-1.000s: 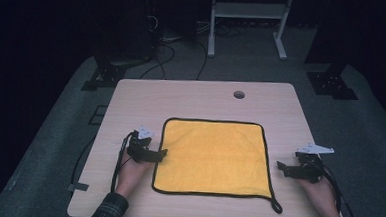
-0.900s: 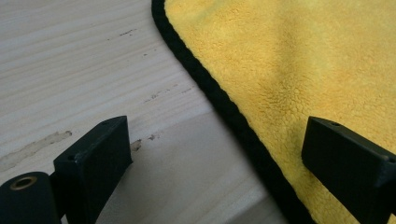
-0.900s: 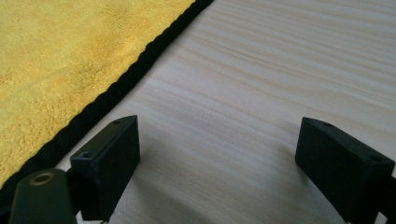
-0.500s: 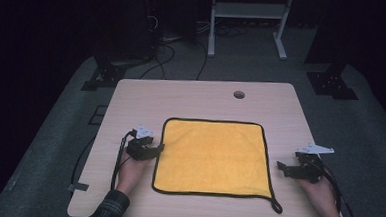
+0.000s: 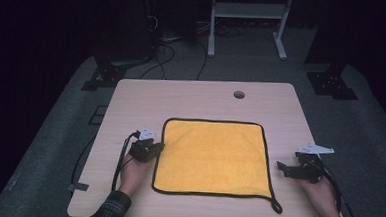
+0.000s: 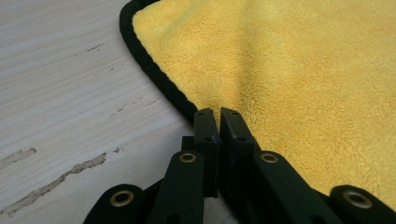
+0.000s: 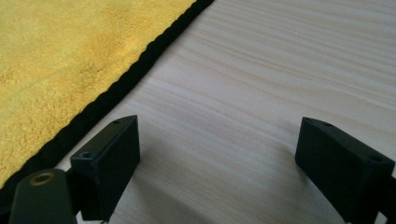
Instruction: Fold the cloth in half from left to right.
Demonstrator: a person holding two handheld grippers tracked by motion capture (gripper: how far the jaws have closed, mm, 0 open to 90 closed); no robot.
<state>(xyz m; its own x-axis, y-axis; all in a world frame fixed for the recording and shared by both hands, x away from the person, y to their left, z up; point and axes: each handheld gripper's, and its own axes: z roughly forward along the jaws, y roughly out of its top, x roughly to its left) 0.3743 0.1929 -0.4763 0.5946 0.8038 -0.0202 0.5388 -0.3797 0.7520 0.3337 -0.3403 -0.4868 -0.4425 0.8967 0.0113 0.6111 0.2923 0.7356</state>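
- The left gripper [image 6: 218,122] is standing at the left hem of the yellow cloth [image 5: 212,157]; its jaws have just been closing and are now pressed almost together, with the black hem [image 6: 159,81] running in under their tips.
- The left gripper view is showing what the high view is too far off to give: the two jaw tips side by side with just a slit between them, the fleecy pile rising in a soft ridge ahead of them, and scuffs in the table [image 6: 60,93] beside the hem. Whether cloth is actually pinched inside the slit is not clear.
- The right gripper [image 7: 217,158] is holding its jaws wide apart over bare wood, nothing between them; the right gripper view is showing the cloth's black edge running just beside one jaw, apart from it.
- The high view is giving the whole layout: the cloth lying flat and square in the near middle of the table, a small loop [image 5: 276,208] at its near right corner, a round hole [image 5: 239,94] in the far tabletop.
- The left hand [image 5: 133,171] is coming in from the near edge, sleeve at the wrist, pointing its gripper at the cloth's left side.
- The right hand [image 5: 321,193] is resting near the table's right edge, its gripper aimed left toward the cloth, a little apart from it.
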